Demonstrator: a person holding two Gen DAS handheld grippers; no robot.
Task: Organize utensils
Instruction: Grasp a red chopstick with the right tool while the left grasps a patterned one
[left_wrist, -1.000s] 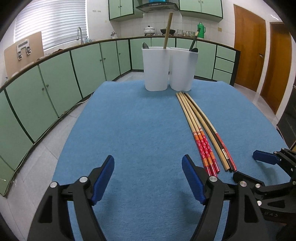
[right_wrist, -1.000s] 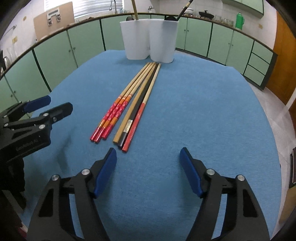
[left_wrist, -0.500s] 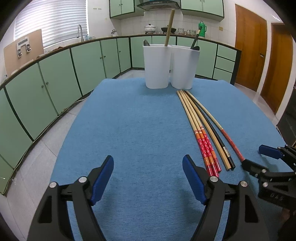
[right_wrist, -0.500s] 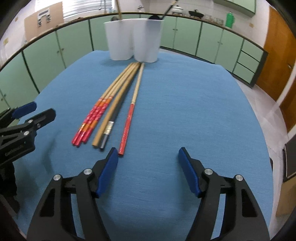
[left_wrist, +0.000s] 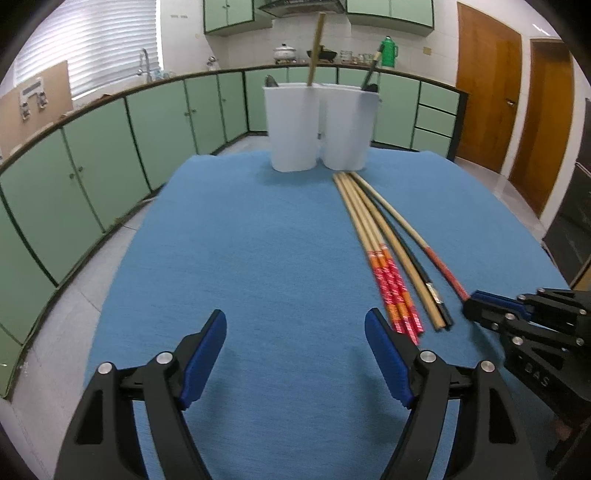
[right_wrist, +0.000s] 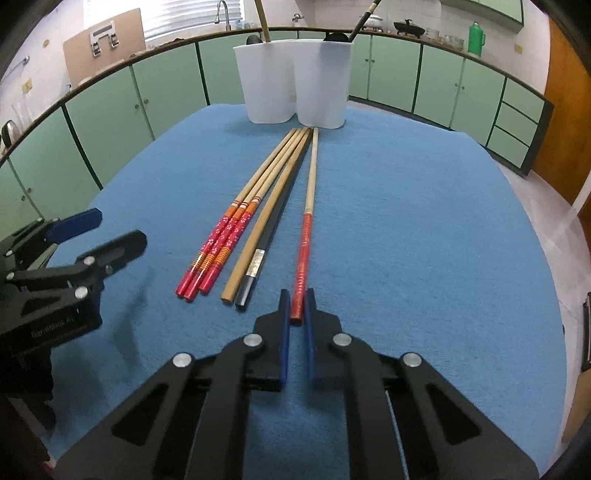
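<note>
Six chopsticks (right_wrist: 258, 206) are laid before two holders (right_wrist: 293, 79). The right gripper (right_wrist: 296, 314), previously wide, is now clamped on the red-handled chopstick (right_wrist: 304, 251); the left gripper (left_wrist: 295, 354) is kept wide.

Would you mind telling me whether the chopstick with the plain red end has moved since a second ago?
Yes. The red-ended chopstick has swung its near end rightward, away from the black chopstick it lay against; the right gripper is now shut on it.

On the tabletop (right_wrist: 406, 221) two holders (right_wrist: 295, 81) stand touching side by side at twelve o'clock, utensils upright in them; a bundle of chopsticks (right_wrist: 258, 206) runs from just before them toward seven o'clock; one single chopstick (right_wrist: 308, 229) lies apart at the bundle's three o'clock side, its near end between the right tongs (right_wrist: 296, 308); the left tongs (right_wrist: 107, 236) sit at nine o'clock.
</note>
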